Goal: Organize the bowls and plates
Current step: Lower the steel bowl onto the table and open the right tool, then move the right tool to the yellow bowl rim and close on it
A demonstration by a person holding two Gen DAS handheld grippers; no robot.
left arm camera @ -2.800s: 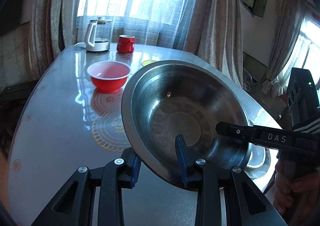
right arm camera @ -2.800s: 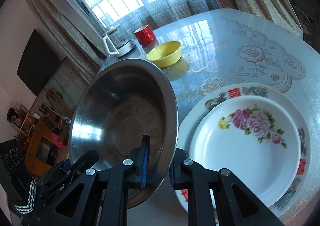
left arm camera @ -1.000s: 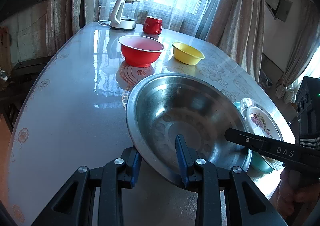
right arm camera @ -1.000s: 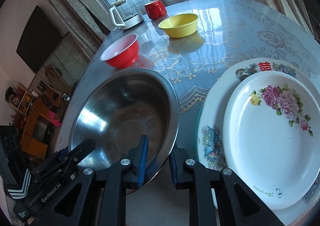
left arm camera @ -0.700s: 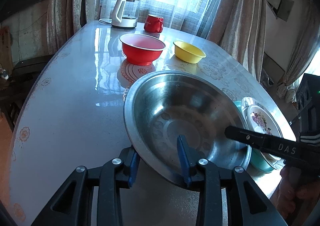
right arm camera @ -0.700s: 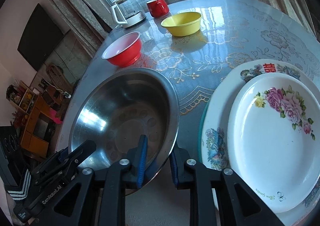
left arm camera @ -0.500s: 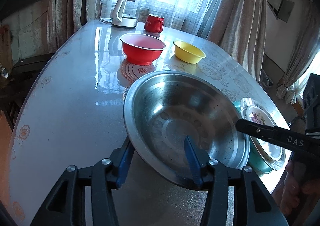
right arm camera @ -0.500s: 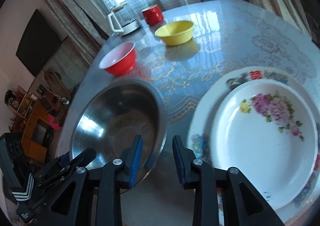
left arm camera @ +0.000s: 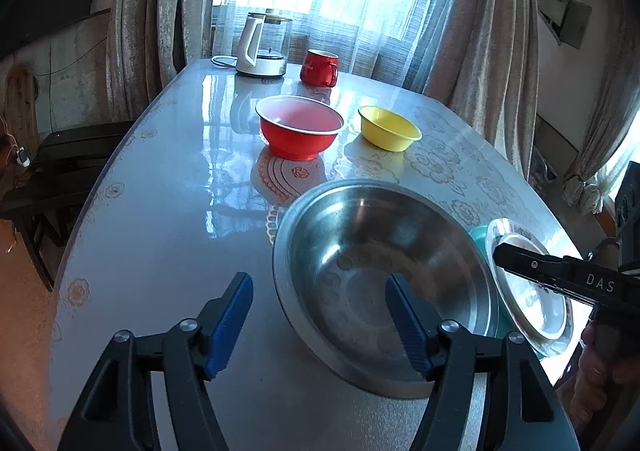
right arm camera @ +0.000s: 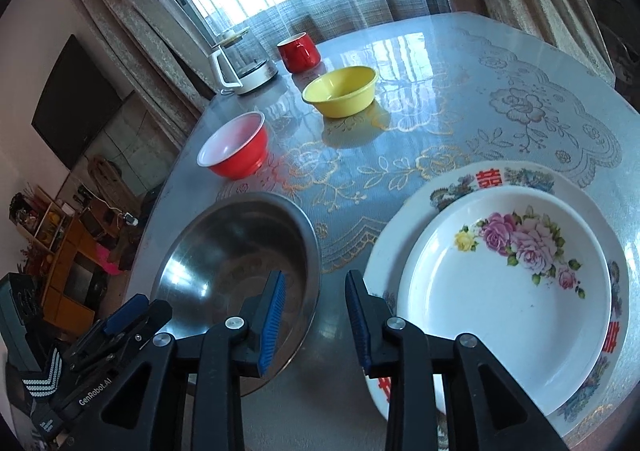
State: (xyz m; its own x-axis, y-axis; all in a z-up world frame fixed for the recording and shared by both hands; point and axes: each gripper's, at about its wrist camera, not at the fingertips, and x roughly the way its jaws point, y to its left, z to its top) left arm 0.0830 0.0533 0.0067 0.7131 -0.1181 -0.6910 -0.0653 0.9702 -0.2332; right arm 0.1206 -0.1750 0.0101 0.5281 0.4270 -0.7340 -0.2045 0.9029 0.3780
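While the steel bowl (left arm camera: 384,271) sits on the counter (left arm camera: 160,211), the left gripper (left arm camera: 320,321) has just been opening, its fingers (left arm camera: 232,311) straddling the near rim without touching. From the right wrist, the right gripper (right arm camera: 314,317) stands open astride the bowl's rim, clear of it, beside the stacked plates (right arm camera: 500,291).

The metal bowl (left arm camera: 384,275) is looking shiny silver, one bowl (left arm camera: 300,127) red, another (left arm camera: 389,128) yellow, and the white plate (right arm camera: 516,283) is showing pink roses.
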